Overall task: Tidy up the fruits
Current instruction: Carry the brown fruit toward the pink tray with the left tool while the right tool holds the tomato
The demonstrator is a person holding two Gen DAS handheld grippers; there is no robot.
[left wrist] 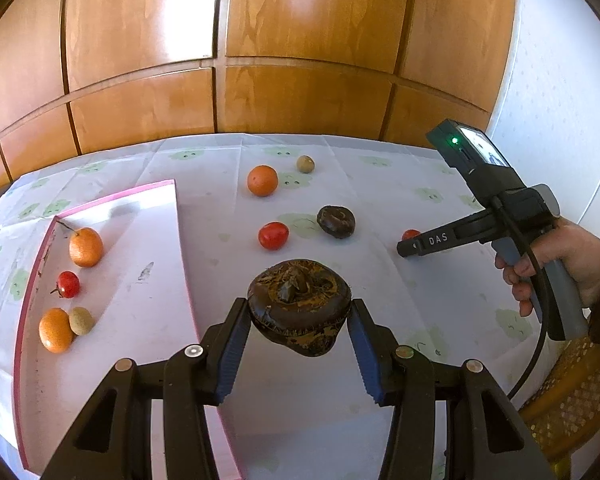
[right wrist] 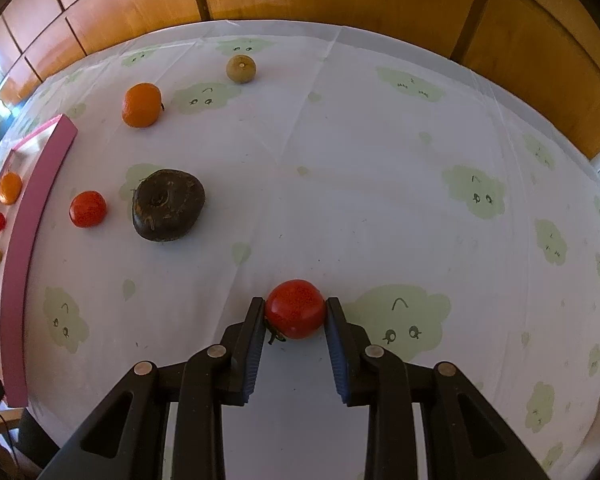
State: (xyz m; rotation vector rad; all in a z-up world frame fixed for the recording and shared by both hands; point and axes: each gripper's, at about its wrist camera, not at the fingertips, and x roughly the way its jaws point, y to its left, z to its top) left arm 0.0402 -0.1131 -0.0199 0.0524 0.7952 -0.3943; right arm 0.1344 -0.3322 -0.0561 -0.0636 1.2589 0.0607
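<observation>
Here, left tool [left wrist: 298, 320] clamped a dark brown fruit [left wrist: 299, 307] above the desk [left wrist: 380, 200], pink tray [left wrist: 108, 264] at nine o'clock, right tool [right wrist: 295, 312] gripped a red tomato [right wrist: 295, 309].

Scattered fruits [right wrist: 168, 205], some in tray [left wrist: 108, 204]

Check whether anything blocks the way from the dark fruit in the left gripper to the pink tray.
Nothing visible does. The dark fruit in the left gripper sits just right of the pink tray's near wall, with only bare tablecloth between.
</observation>
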